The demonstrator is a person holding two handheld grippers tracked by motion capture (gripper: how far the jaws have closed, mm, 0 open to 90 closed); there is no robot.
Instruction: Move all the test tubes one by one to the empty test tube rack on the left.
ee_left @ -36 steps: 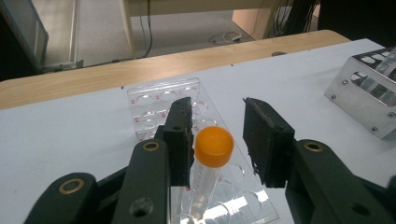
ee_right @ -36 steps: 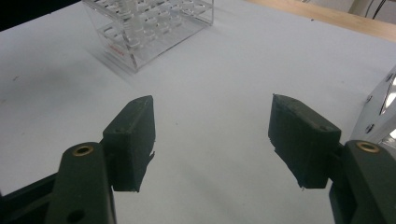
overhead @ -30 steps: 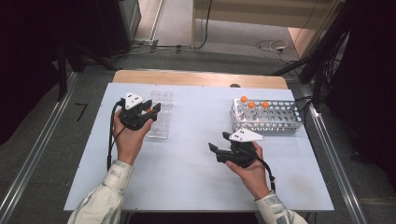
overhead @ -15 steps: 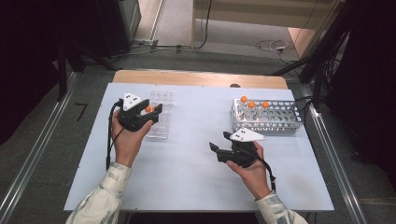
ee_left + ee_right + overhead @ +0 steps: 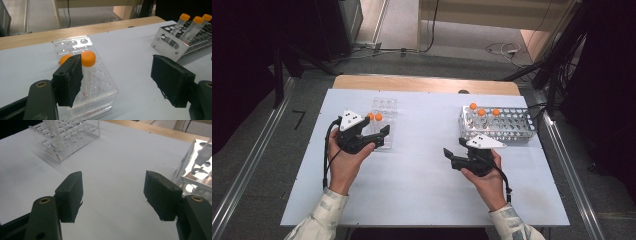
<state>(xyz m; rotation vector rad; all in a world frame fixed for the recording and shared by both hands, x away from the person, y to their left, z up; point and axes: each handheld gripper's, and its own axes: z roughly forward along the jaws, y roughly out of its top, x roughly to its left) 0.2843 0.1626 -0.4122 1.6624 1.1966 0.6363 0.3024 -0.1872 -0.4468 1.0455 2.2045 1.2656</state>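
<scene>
The orange-capped tube (image 5: 88, 65) is standing upright in the clear plastic rack (image 5: 100, 95) on the left side of the table (image 5: 422, 165), right next to a second capped tube (image 5: 65, 59) in the same rack. The left gripper (image 5: 374, 136) has just been opening its fingers: they're spread wide now, one pad sits just beside the tube, and nothing is pinched between them.

My guess is these tubes are light, stiff plastic with smooth walls, so kind of slippery. I'd grab high on the body just under the cap, where the ridged cap gives a bit of a stop. The clear rack looks light too and could slide or tip if you tug sideways.

The right gripper (image 5: 460, 154) hangs over bare table with fingers spread, holding nothing, near the metal rack (image 5: 507, 127), which holds three more capped tubes.

The table is smooth, white and flat, with lots of free space in the middle. The room around it is dark, with cables on the floor behind.
</scene>
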